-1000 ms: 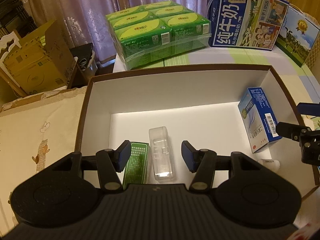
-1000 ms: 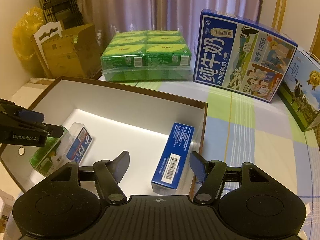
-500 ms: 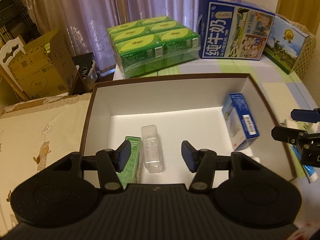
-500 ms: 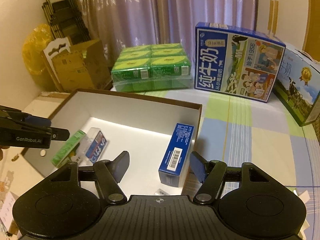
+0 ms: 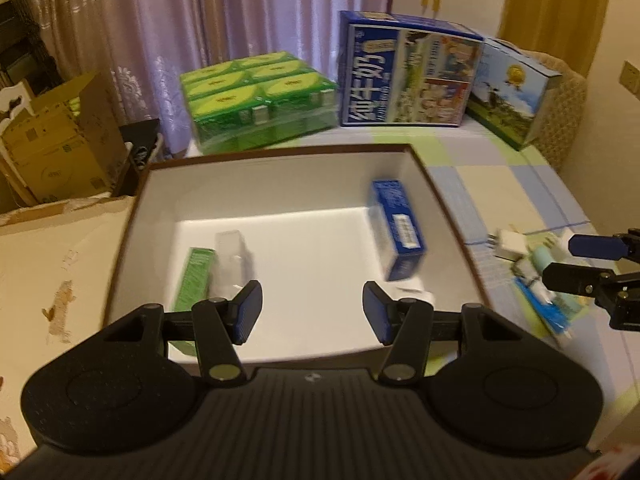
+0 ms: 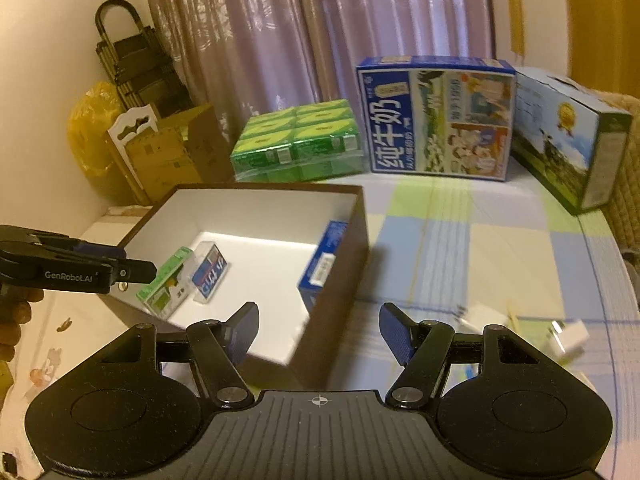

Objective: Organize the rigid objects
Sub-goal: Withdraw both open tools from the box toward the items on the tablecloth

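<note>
A brown box with a white inside [image 5: 280, 168] [image 6: 344, 240] holds a green carton [image 5: 194, 276] [image 6: 164, 288], a clear plastic case [image 5: 232, 256] [image 6: 210, 268] and a blue carton [image 5: 398, 228] [image 6: 324, 260]. My left gripper [image 5: 312, 314] is open and empty above the box's near edge. My right gripper [image 6: 318, 332] is open and empty over the box's right wall. Loose small items, a white plug [image 5: 508, 244] [image 6: 572, 336] and blue tubes [image 5: 544, 308], lie on the checked cloth right of the box.
A green shrink-wrapped pack [image 5: 256, 100] [image 6: 300, 140], a blue milk case [image 5: 408, 72] [image 6: 436, 120] and another printed case [image 5: 516, 96] [image 6: 572, 136] stand at the back of the table. Cardboard boxes [image 5: 60, 140] stand at the left.
Both grippers have pulled back and up from the box. The right gripper has swung right, bringing the loose items on the cloth into view. Both stay open.
</note>
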Demonstrator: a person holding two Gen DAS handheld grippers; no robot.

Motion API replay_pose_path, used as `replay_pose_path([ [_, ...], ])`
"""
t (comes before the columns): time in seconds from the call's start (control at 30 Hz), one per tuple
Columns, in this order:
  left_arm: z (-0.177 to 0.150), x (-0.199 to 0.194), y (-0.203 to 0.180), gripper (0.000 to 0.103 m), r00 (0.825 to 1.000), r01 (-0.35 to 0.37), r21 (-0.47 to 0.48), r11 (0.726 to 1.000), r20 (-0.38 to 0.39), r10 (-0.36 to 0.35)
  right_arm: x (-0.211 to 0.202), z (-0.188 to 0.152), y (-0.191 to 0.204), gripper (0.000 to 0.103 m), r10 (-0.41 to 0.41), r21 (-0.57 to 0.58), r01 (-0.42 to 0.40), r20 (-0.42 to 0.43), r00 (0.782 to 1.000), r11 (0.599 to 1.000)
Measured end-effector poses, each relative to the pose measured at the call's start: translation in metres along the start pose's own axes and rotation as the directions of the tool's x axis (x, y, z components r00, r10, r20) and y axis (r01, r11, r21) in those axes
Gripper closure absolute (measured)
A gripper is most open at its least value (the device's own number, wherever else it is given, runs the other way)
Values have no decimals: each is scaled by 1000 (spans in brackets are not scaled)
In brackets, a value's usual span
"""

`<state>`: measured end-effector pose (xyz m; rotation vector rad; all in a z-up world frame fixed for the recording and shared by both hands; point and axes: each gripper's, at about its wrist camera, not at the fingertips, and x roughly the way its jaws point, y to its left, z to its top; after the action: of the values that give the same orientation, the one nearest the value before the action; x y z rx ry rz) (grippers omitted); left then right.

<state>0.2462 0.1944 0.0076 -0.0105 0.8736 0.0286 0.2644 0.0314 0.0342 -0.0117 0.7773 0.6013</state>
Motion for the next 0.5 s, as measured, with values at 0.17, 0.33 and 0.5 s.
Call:
replay_pose_path([
  [0.17,-14,-6,-33,51,999,47,14,999,-17,-47,-25,-20,-26,39,-16,34,17,-26,1000,999],
  [0.33,-25,-5,-67,51,994,98,22,995,-53,-97,-44,-37,-52,39,-34,70,38,-57,998,997],
  [0.5,-36,0,-105,51,982,166,36,985,-94,-162,-62,-50,-78,39,-53,103,60,-72,996,993],
])
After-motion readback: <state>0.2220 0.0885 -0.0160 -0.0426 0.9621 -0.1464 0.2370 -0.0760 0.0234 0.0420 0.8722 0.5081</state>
